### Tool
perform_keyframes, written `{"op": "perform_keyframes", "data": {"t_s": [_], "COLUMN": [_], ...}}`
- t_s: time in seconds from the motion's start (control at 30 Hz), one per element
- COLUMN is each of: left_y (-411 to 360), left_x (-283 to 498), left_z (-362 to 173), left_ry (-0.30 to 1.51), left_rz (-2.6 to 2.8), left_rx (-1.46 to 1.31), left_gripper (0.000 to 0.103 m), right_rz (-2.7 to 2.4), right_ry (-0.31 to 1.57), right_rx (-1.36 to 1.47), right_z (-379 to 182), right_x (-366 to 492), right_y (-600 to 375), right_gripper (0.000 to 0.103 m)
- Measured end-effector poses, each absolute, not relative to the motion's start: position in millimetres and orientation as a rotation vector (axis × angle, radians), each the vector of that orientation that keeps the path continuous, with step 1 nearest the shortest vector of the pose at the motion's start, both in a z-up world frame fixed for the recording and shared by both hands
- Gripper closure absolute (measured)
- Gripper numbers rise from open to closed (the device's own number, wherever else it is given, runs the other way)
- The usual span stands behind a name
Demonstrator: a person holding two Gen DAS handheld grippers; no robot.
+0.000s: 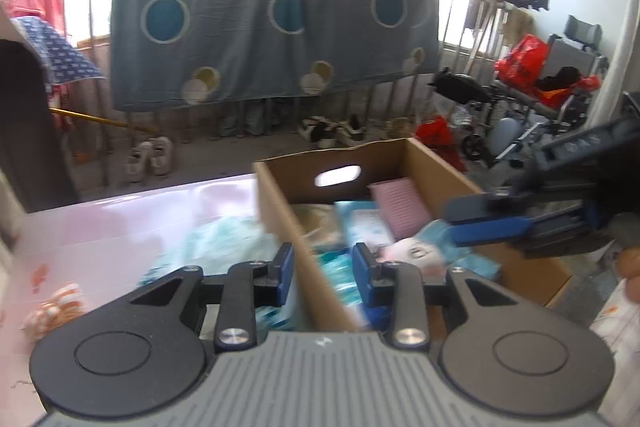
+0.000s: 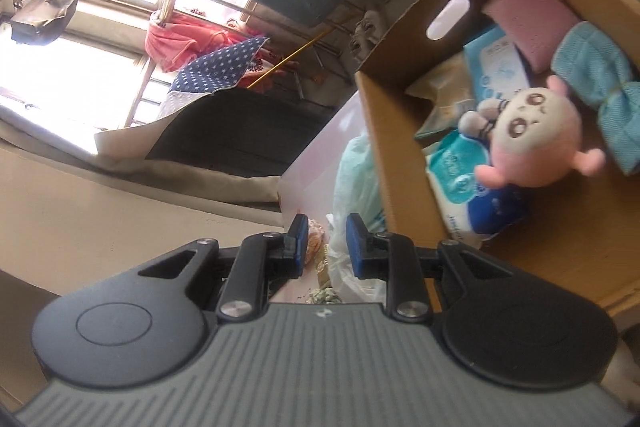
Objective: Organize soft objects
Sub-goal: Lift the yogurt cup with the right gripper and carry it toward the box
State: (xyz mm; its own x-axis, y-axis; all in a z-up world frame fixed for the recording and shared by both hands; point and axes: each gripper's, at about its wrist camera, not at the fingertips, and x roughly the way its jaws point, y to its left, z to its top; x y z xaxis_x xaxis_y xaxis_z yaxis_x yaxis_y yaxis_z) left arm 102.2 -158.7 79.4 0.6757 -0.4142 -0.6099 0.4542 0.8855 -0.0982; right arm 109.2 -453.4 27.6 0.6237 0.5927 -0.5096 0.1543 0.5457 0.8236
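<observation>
Left claw (image 1: 323,273) sits nearest, fingers spread, straddling the near wall of the cardboard box (image 1: 276,203) with nothing between them; likely hovering there to steady or reach in. Right claw (image 2: 323,247) is also spread and empty in its own view, tilted hard, aimed past the box's outer corner at the table edge; from the left view its blue fingers (image 1: 490,223) hang over the box right above the plush, touching or not is unclear through the blur. Pink plush doll (image 2: 532,143) lies inside the box on top of a blue-and-white wet wipes pack (image 2: 472,187), face up, apparently dropped in loose rather than arranged. Teal folded cloth (image 2: 600,91) lies beside it, pink sponge pad (image 2: 528,23) leans against the far wall by the handle cutout (image 2: 447,17). Outside on the pink table (image 1: 100,219): a pale green plastic bag (image 1: 224,239) right against the box and an orange-patterned bundle (image 1: 54,309) near the edge. My read: box part-filled, those two loose items probably next, bag being closer to the left claw.
</observation>
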Motion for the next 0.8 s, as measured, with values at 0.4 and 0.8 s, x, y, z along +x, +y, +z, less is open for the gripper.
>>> {"op": "perform_keyframes", "data": {"t_s": [0.4, 0.8], "left_y": [-96.6, -117.8], "left_x": [39.5, 51.4], "left_z": [-3.7, -77.8], "left_ry": [0.789, 0.803], "left_rz": [-0.598, -0.684], "left_rx": [0.181, 0.157], "left_gripper": [0.063, 0.067], "right_rz": [0.402, 0.373], "right_ry": [0.932, 0.917], "right_rx": [0.89, 0.834], "right_z": [12.4, -15.3], "right_x": [82.5, 21.8], "right_y": [-407.1, -388.4], "right_gripper": [0.081, 0.08]}}
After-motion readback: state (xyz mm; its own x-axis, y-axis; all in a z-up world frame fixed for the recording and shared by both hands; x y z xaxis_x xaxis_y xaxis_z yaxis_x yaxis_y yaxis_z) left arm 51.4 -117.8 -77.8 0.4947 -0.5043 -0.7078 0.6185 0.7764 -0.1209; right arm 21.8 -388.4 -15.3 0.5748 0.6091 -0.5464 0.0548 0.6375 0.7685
